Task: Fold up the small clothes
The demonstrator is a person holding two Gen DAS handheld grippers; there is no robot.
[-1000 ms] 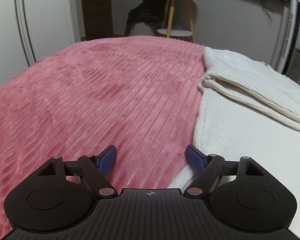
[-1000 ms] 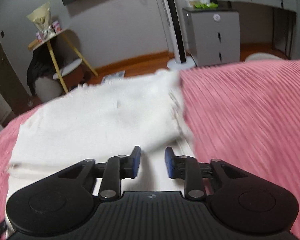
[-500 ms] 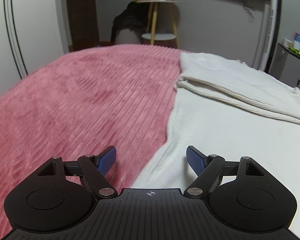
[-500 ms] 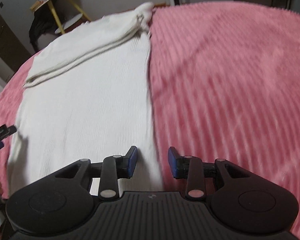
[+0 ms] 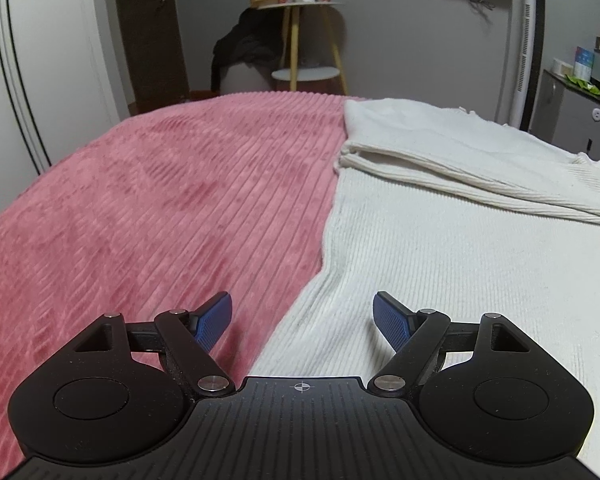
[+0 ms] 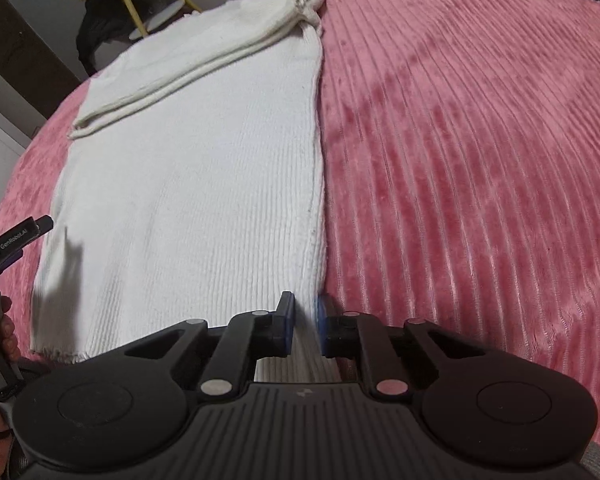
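Note:
A white knit sweater (image 5: 440, 248) lies flat on a pink ribbed blanket (image 5: 160, 200), with its sleeves folded across the far end (image 5: 480, 168). My left gripper (image 5: 302, 316) is open, low over the sweater's near left edge, one finger over the blanket and one over the knit. In the right wrist view the sweater (image 6: 196, 184) fills the left half. My right gripper (image 6: 304, 320) has its jaws closed to a narrow gap around the sweater's near right hem edge. The left gripper's tip (image 6: 16, 240) shows at the left edge there.
The pink blanket (image 6: 480, 160) covers the bed to the right of the sweater. Beyond the bed stand a yellow-legged side table (image 5: 300, 40) with dark clothes beside it, a white tower fan (image 5: 528, 48) and a grey cabinet (image 5: 580, 120).
My right gripper has dropped to the sweater's near right edge and its jaws have narrowed around the hem. My left gripper has shifted right, over the sweater's left edge, still open.

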